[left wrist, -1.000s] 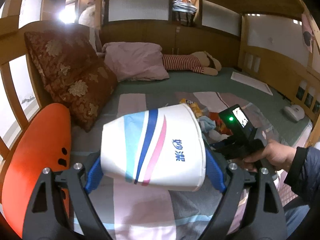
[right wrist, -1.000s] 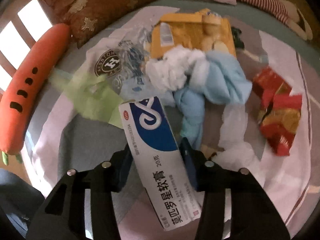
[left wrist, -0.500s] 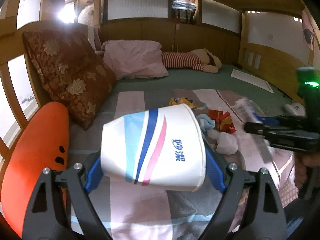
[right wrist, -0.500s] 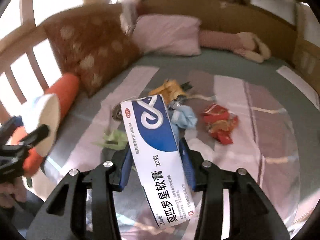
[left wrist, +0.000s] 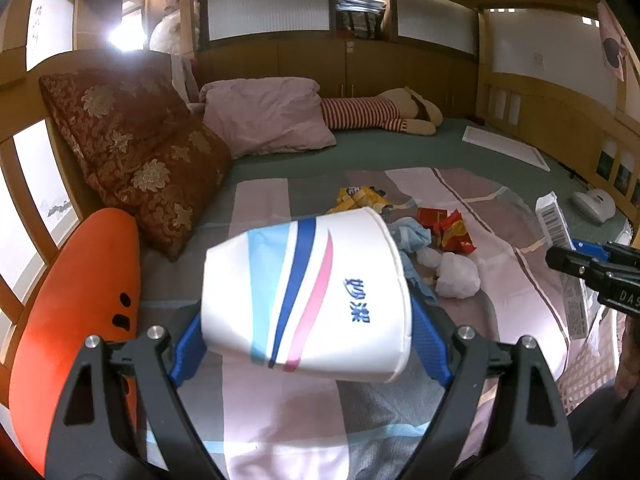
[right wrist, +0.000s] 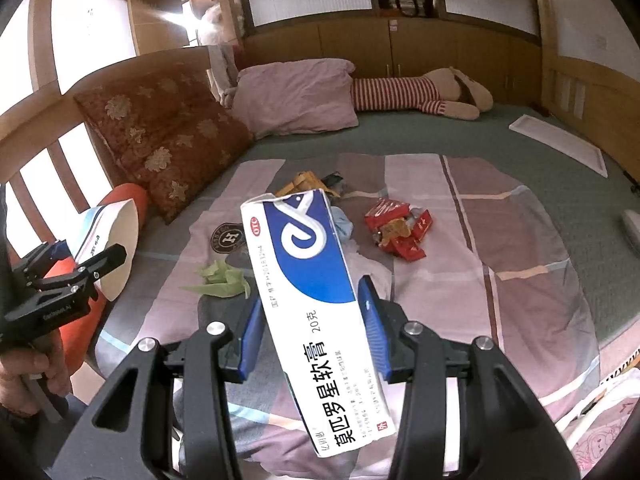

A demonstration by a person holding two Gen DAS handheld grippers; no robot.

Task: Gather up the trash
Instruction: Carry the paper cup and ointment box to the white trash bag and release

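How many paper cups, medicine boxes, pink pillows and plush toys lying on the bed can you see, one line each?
paper cup: 1
medicine box: 1
pink pillow: 1
plush toys: 2, the orange carrot and the striped plush
Total: 5

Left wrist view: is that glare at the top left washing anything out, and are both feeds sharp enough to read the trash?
Left wrist: the bright light blooms at top left, leaving the paper cup crisp; fisheye bends the bed frame. Right wrist: sharp, print on the ointment box readable, windows on the left blown out.
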